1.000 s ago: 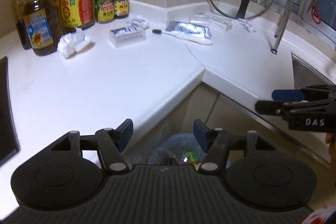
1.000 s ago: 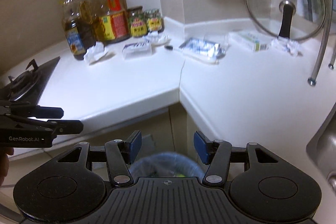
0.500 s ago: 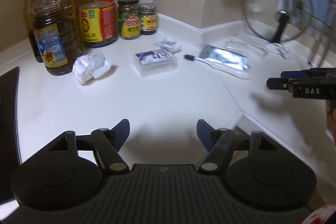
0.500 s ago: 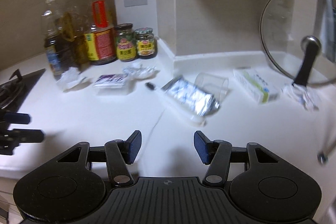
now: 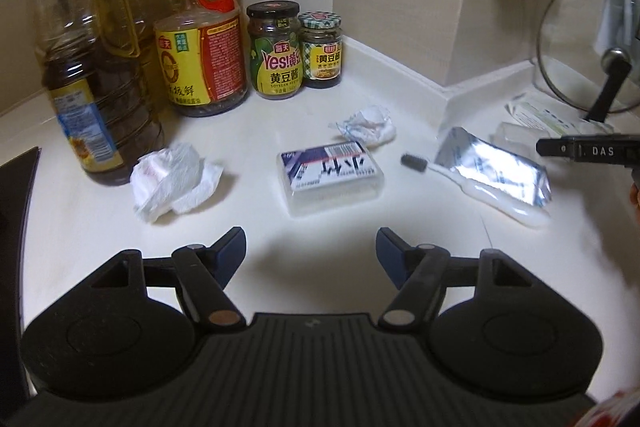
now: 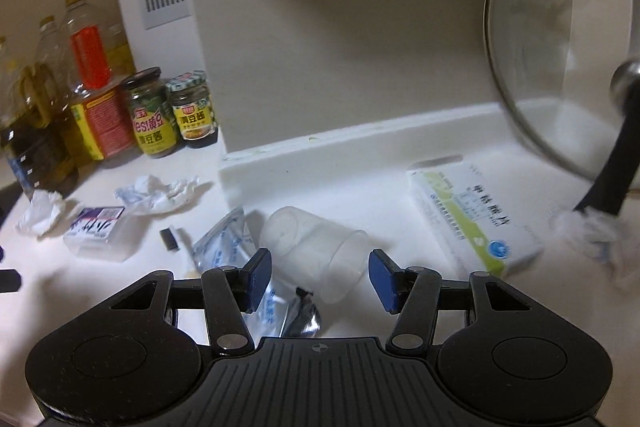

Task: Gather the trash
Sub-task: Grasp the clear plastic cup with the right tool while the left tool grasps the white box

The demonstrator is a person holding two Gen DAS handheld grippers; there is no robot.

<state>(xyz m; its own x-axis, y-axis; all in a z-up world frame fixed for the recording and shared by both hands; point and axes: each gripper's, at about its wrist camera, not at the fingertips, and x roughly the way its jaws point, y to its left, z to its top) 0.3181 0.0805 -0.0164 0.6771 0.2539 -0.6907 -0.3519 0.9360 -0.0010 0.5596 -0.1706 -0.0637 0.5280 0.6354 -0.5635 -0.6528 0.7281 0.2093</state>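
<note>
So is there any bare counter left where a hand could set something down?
Yes: the strip between the left gripper and the clear box, and the patch between tipped cup and wall. It is crowded around the bottles, jars, tissues and foil pouch.

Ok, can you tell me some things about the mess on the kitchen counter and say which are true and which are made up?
1. The clear plastic cup stands upright. False: it lies on its side, in front of the right gripper.
2. Both grippers are empty, with jaws apart. True: the left gripper holds nothing either.
3. The toothbrush lies partly under a silver foil pouch. True.
4. The small plastic box sits on top of the crumpled tissue. False: they lie apart on the counter.
5. The two sauce jars have no lids. False: both are capped.
</note>
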